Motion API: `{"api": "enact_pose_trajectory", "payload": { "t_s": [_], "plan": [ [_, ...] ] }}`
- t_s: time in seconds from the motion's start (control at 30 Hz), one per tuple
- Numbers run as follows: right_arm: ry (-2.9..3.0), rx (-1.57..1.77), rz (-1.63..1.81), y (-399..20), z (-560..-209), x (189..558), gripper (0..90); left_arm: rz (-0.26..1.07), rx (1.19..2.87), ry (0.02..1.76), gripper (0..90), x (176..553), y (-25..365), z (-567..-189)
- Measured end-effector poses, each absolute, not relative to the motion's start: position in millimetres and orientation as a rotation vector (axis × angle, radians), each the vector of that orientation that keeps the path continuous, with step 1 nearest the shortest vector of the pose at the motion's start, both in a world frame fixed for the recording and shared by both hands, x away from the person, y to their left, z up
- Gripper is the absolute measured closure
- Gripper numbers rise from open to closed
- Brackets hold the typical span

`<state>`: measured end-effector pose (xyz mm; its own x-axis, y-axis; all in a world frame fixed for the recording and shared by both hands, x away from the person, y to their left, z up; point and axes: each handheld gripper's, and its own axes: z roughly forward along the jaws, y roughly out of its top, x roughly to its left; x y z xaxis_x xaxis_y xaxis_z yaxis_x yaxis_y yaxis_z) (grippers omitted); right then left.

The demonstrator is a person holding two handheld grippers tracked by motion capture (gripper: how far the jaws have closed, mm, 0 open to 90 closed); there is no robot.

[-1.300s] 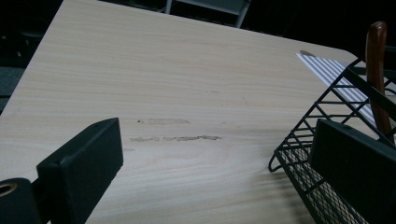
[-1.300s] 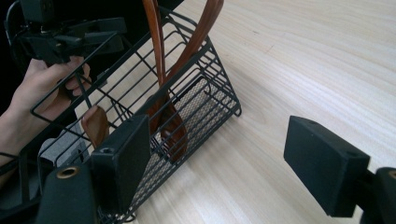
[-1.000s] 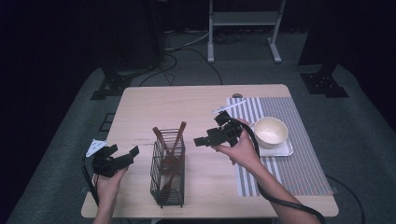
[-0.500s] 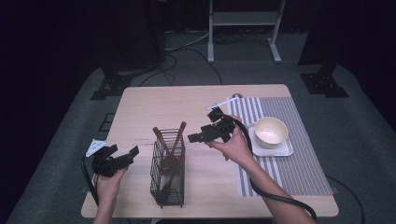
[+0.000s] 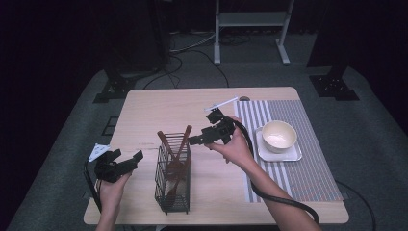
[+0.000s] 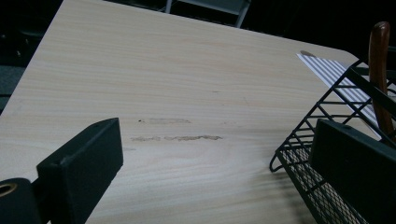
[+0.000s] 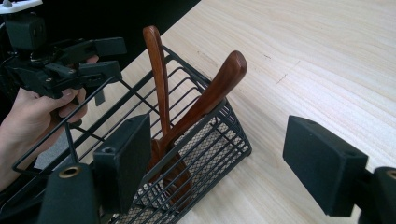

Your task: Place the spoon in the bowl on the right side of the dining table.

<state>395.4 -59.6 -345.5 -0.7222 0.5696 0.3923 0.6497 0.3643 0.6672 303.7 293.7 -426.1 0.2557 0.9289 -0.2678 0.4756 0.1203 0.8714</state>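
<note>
- My right gripper point(image 5: 195, 140) hangs above the middle of the bench point(image 5: 163, 103), just right of the wire basket point(image 5: 173, 180). Its jaws stand wide apart, holding nothing and touching nothing.
- The basket stands upright near the front edge of the bench, left of centre. Two wooden utensils point(image 7: 212, 95) lean in it, handles up and crossing, their heads down among the mesh.
- In the right gripper view both handles rise clear above the basket rim, the nearer one slanting toward my open jaws.
- Judgement on handling: the utensils look stiff and light, with a smooth polished finish that may slide under a shallow pinch. I would take the upper handle across its flat, below the rounded end.
- Judgement on risk: the basket is light wire and may tip or drag if a utensil head catches the mesh.
- My left gripper point(image 5: 126, 161) sits near the front left corner of the bench, beside the basket. Its jaws are likewise wide open and empty, one close to the basket wall; contact I cannot tell.
</note>
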Motion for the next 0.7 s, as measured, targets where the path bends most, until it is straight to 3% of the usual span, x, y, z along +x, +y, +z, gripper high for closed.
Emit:
{"api": "enact_pose_trajectory", "payload": {
  "t_s": [0.5, 0.7],
  "plan": [
    [-2.519, -1.136, -1.287, -46, -345, 406, 25.6, 0.561, 1.515, 1.369, 2.0, 304, 294, -426],
    [-2.503, -1.140, -1.283, -41, -345, 412, 35.2, 0.569, 1.519, 1.368, 2.0, 304, 294, -425]
  ]
}}
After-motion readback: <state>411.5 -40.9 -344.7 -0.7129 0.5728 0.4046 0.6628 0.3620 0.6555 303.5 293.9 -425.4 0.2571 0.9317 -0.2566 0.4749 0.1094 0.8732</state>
